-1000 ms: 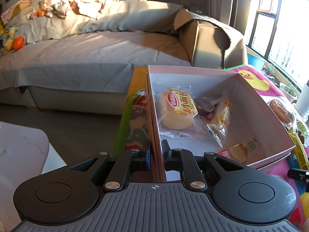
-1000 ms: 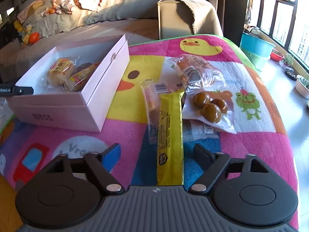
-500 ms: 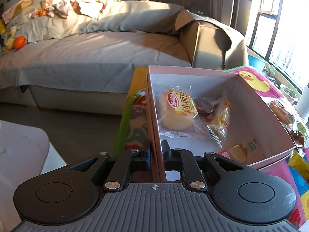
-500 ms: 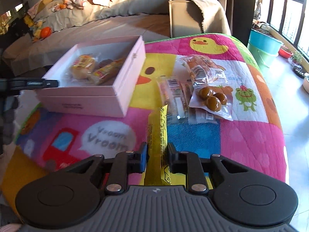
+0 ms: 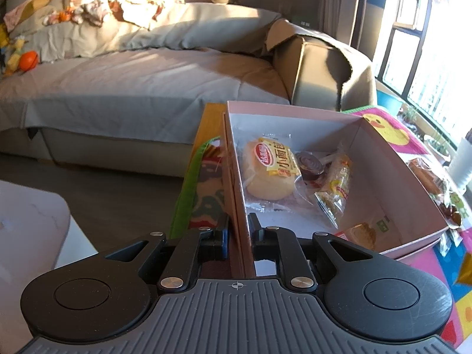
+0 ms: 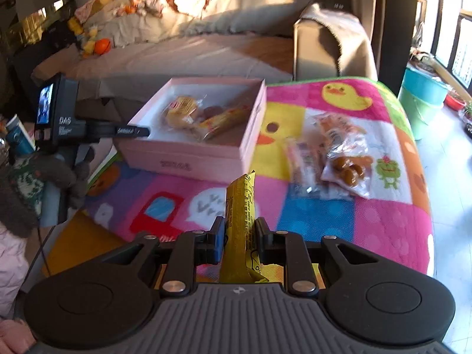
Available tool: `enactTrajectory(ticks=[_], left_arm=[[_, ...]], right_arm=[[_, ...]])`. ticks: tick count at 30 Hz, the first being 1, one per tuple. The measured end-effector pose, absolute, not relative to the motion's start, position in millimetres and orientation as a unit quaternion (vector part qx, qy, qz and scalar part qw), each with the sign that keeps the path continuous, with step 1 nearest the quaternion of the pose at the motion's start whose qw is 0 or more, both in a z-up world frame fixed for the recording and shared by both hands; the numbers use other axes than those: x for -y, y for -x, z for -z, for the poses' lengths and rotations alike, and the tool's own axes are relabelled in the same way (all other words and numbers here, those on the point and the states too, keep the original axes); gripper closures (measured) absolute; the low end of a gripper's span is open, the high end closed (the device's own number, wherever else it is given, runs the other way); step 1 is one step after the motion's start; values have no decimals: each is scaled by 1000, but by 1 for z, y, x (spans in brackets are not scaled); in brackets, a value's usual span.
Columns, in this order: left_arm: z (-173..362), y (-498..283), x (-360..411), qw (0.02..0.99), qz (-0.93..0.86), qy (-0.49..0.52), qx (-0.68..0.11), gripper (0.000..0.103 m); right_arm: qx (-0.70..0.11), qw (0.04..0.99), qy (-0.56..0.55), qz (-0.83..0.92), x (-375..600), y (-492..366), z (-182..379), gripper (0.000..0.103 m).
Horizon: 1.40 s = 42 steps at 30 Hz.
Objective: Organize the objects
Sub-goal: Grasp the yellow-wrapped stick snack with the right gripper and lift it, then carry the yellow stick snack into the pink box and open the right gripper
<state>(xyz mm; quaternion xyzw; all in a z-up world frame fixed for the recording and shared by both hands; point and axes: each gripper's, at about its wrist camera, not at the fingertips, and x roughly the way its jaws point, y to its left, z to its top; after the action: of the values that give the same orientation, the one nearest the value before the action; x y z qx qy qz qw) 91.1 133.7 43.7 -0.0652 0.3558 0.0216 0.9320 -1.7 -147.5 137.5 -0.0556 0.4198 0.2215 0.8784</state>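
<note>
The bun (image 5: 270, 174) in the pink box (image 5: 380, 153) has a yellow and red label with the Chinese characters 小面包. On the box's near outer wall, in the right wrist view, there is a small dark print, too blurred to read. The yellow packet (image 6: 240, 224) carries fine black print along its length that cannot be read either. The mat (image 6: 389, 224) on the worktop shows a duck, a frog and a white speech bubble with "Vr" letters partly hidden behind the packet.

The left hand-held gripper (image 5: 238, 231) is clamped on the box's left wall at its near corner, one finger outside and one inside. The right hand-held gripper (image 6: 239, 236) is clamped on the yellow packet, which stands upright between the fingers, above the mat, with the box at 11 o'clock from it.

Inside the box, the bun lies at the far left; a brown round sweet (image 5: 309, 163) and a clear-wrapped yellow snack (image 5: 336, 184) lie just at 3 o'clock of it. More clear bags (image 6: 339, 153) lie on the mat at 3 o'clock of the box.
</note>
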Motion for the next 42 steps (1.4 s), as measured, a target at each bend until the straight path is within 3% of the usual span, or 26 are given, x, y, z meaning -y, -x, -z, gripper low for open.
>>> enactTrajectory(ticks=[12, 27, 42], left_arm=[[-44, -92, -134, 932, -17, 64, -356, 88], [-43, -92, -136, 933, -17, 71, -353, 87], [-40, -90, -137, 933, -16, 71, -353, 87]], right_arm=[[-400, 882, 50, -243, 129, 1, -159, 82], [-234, 939, 21, -253, 88, -56, -257, 82], [-282, 938, 12, -200, 55, -112, -210, 82]])
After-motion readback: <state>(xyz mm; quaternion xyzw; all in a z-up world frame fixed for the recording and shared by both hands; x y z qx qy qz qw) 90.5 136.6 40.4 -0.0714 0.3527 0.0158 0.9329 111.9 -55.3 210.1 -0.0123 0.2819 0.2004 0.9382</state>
